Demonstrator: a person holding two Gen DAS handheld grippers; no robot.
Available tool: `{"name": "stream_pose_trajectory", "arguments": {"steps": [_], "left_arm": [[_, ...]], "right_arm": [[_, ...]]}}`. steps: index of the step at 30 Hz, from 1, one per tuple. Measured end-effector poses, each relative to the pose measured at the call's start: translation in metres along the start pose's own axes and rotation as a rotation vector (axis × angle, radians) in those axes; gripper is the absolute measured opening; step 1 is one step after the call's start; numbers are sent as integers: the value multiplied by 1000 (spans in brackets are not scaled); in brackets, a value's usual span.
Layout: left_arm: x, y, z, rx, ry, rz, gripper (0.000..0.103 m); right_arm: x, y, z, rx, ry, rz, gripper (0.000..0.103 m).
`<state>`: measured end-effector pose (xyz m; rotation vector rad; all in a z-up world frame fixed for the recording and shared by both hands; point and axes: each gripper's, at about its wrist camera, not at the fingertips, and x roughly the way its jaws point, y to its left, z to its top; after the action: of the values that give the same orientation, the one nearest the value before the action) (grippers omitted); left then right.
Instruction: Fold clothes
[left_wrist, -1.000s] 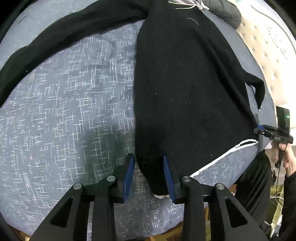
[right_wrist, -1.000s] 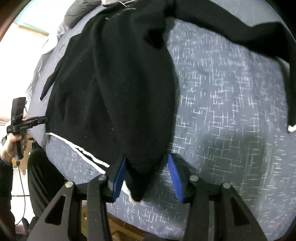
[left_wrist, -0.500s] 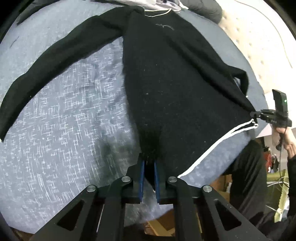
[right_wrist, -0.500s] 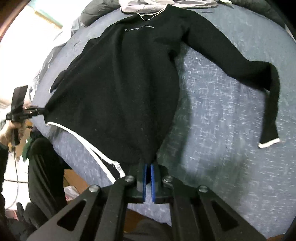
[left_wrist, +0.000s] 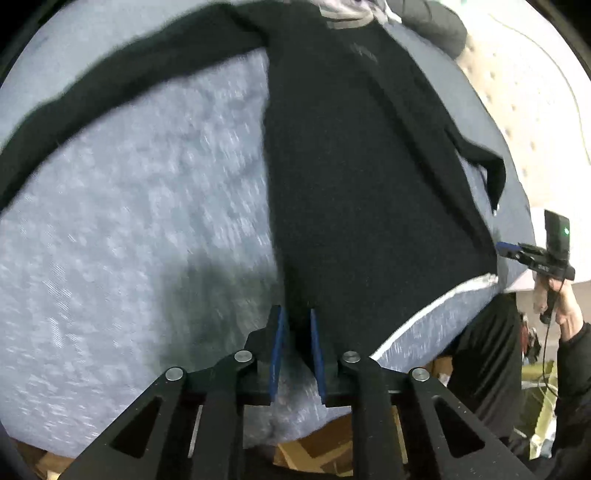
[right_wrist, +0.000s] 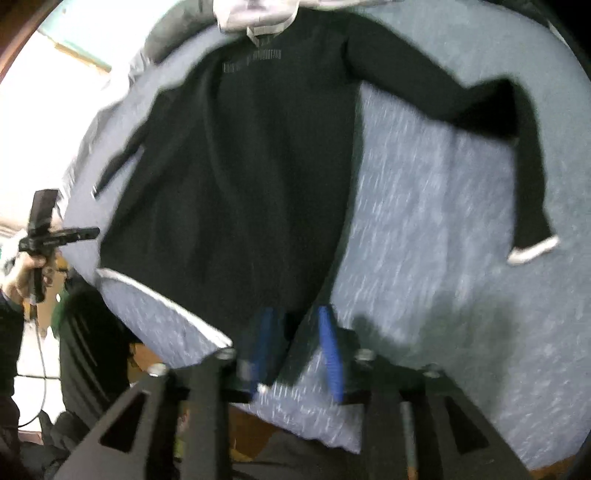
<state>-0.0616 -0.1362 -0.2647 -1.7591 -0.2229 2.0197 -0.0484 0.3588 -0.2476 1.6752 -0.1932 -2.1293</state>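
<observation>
With the black sweater (left_wrist: 369, 177) spread flat on the blue-grey bed (left_wrist: 129, 221) and the fingers of the left gripper (left_wrist: 296, 354) and right gripper (right_wrist: 297, 354) parted around its near hem corners, both are best closed together before lifting evenly.

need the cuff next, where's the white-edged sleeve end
In the right wrist view, the white-edged cuff lies at far right on the blue bedspread, apart from the sweater body.

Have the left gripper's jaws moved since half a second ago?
Yes. The left gripper has opened: its jaws now stand apart around the black sweater hem corner.
</observation>
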Motion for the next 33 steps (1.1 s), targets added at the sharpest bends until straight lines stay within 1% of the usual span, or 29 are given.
{"name": "stream_pose_trajectory", "arguments": {"steps": [1,2,4,5,6,11,14,17,19,20,21,22,25,29,33], "left_arm": [[-7,2,5,-6,-19,1,18],[-14,3,10,-10,-36,7,21],[-26,6,26,-23,-75,18,28],[-31,8,39,-32,-96,21,32],[-36,10,51,-37,-116,23,33],[-42,17,117,-30,-202,47,33],[-35,21,162,-22,-244,57,33],[-32,20,209,7,-276,76,34],[-24,19,240,25,-283,90,34],[-19,18,255,33,-286,98,39],[-13,17,269,39,-286,107,48],[-7,16,283,45,-287,117,50],[13,13,323,72,-279,128,50],[41,9,362,112,-254,160,50],[66,9,387,155,-226,186,50]], "right_arm": [[-8,-4,8,4,-30,3,35],[-15,-8,17,11,-61,1,35],[-25,-13,36,24,-119,-13,38],[-30,-14,47,25,-146,-18,41],[-33,-15,58,24,-165,-23,43],[-30,-21,120,13,-231,-81,46],[-19,-28,156,1,-251,-107,46],[-5,-35,196,-28,-258,-124,46],[5,-38,221,-55,-260,-154,47],[11,-39,235,-70,-262,-169,47],[17,-41,247,-80,-265,-180,47],[21,-44,257,-82,-268,-179,47],[34,-51,287,-89,-273,-181,47],[56,-56,323,-124,-259,-206,48],[75,-60,353,-175,-248,-232,51]]}}
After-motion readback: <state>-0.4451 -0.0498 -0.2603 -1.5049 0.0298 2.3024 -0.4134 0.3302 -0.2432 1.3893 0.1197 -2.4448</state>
